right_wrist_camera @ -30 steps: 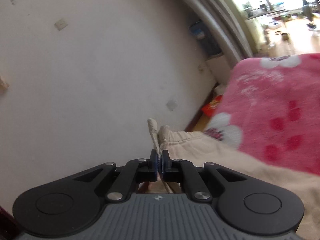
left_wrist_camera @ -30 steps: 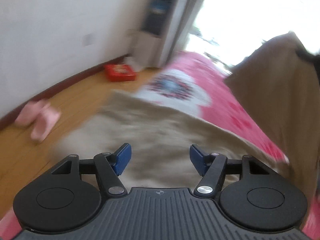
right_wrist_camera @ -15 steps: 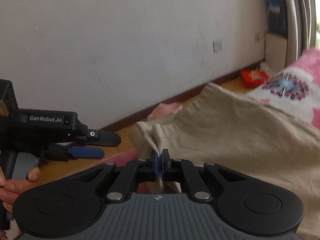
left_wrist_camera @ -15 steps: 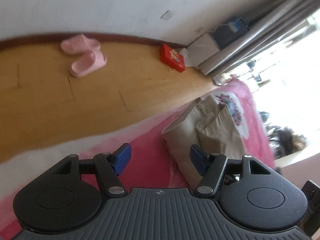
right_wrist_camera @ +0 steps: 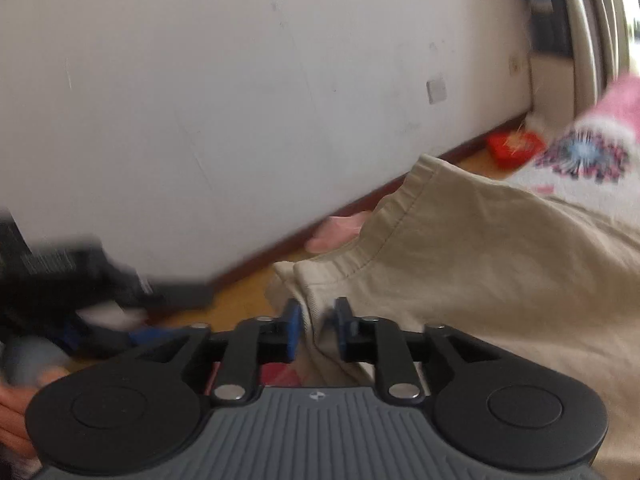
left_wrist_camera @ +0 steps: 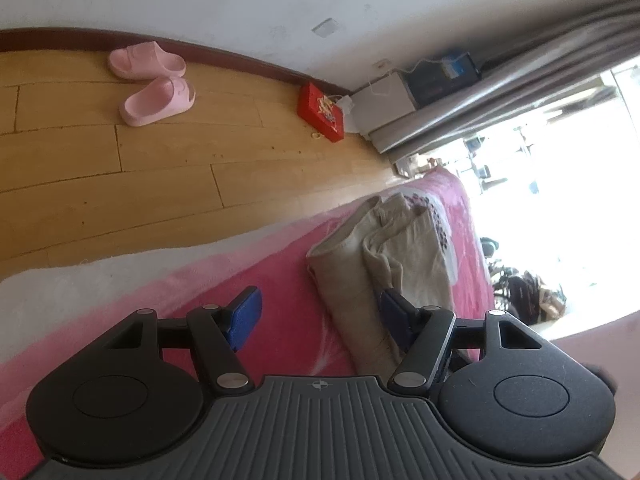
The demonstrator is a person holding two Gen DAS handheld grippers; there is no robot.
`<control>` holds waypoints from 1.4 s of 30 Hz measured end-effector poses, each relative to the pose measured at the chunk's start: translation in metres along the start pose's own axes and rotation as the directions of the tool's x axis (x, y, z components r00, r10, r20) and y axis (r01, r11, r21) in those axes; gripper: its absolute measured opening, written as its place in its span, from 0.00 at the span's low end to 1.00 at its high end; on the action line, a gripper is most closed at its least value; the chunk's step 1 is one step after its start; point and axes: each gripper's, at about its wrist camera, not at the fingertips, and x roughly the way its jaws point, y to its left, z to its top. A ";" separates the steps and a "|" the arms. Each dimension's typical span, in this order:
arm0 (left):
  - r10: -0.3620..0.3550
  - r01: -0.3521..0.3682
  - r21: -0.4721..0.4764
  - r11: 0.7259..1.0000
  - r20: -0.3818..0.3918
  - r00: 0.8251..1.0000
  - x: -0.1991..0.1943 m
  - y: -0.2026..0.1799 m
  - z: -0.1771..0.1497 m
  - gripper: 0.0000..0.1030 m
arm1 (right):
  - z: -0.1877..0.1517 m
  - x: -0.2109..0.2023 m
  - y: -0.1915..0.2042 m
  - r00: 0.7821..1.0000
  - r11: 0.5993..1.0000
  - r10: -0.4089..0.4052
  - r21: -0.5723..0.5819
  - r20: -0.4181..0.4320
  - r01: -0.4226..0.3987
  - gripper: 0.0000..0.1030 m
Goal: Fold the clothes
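Note:
A beige garment lies folded lengthwise on the pink flowered blanket. My left gripper hovers open just above the garment's near end; its right pad is beside the cloth edge and nothing is held. In the right wrist view the same beige garment spreads to the right, with its ribbed hem toward the wall. My right gripper is open by a narrow gap, and a bunched fold of the hem stands between the pads. The left gripper appears there as a dark blur at the left.
Wooden floor runs beside the bed to a white wall. Pink slippers, a red box and a white box sit by the wall, near grey curtains. A person's hand shows at lower left.
My right gripper's jaws have parted from the hem they were pinching. The left gripper has drawn nearer to the folded garment and stays open.

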 end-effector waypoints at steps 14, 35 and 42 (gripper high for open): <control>-0.082 0.087 0.031 0.996 -0.122 0.989 0.048 -0.032 -0.021 0.97 | -0.028 -0.228 -0.204 0.987 0.861 -0.069 0.491 -0.143 0.131 0.60; 0.089 -0.087 -0.053 0.995 0.027 0.996 0.078 -0.040 -0.008 0.51 | -0.159 -0.215 -0.275 0.982 0.551 0.188 0.827 0.009 -0.113 0.51; 0.094 -0.091 -0.046 0.995 0.086 0.992 0.067 -0.053 -0.012 0.32 | -0.139 -0.205 -0.258 0.986 0.645 0.167 0.755 0.013 -0.120 0.12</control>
